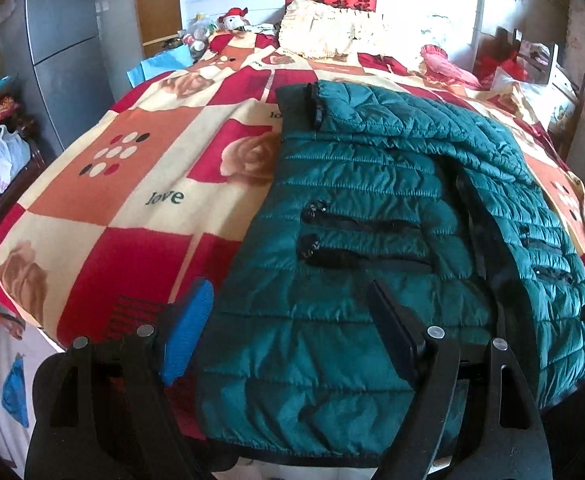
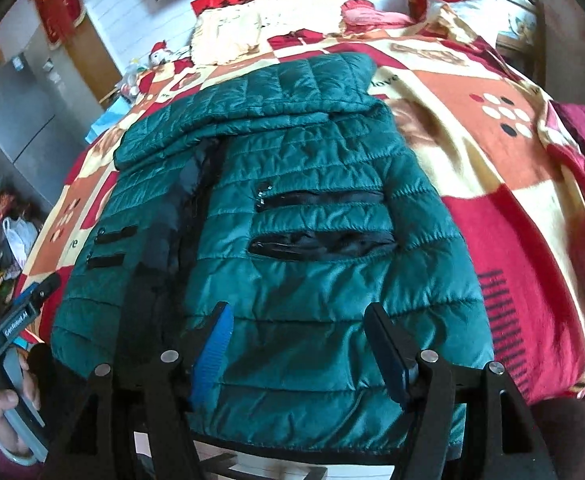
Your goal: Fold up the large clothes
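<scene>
A teal quilted jacket (image 1: 372, 208) lies front up on the bed, its hem toward me, sleeves folded across its upper part (image 2: 260, 92). Black zip pockets (image 2: 320, 220) and a dark front opening (image 2: 188, 200) show. My left gripper (image 1: 290, 286) hovers open over the hem's left part; its blue pad (image 1: 188, 332) is beyond the jacket's left edge, over the blanket. Over the hem's right half my right gripper (image 2: 298, 310) is open too, both fingers above the fabric. A hand (image 2: 4, 408) holding the left gripper (image 2: 24, 312) shows in the right wrist view's lower left.
A red, orange and cream blanket (image 1: 132, 184) covers the bed. Cream pillows (image 1: 324, 28), a pink cushion (image 1: 448, 64) and a plush toy (image 1: 234, 18) sit at the head. A grey fridge (image 1: 60, 40) and a white bag (image 1: 8, 156) stand left of the bed.
</scene>
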A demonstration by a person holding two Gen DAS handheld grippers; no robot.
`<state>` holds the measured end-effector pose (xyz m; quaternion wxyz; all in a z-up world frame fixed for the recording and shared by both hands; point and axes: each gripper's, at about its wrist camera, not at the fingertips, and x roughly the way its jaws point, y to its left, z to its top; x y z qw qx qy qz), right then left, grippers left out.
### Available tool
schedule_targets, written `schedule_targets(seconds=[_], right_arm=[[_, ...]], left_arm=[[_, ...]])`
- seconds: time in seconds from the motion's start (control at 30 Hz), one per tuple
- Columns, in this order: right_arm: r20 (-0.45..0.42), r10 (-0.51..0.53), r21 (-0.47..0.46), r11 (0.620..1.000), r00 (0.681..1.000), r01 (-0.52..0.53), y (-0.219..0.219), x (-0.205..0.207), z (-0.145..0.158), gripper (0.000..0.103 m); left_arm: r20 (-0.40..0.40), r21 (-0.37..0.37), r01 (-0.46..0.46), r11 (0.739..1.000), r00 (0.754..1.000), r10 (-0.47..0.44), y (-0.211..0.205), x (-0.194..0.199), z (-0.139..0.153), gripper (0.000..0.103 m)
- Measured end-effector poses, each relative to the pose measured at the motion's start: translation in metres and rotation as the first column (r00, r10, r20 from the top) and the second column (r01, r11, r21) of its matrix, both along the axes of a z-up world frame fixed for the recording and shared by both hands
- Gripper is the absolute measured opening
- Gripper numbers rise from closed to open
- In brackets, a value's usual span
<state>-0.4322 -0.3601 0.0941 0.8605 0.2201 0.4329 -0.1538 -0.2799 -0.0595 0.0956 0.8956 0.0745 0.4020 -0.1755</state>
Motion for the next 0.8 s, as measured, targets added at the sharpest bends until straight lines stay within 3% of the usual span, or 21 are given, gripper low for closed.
schedule_targets(seconds=[0.8], right_arm=[[0.02,0.05,-0.017,0.999,0.999,-0.049,0.02,-0.01,0.006,0.07]], left_arm=[[-0.037,-0.025,-0.028,0.999,0.999,0.027,0.027,-0.011,-0.006,0.08]])
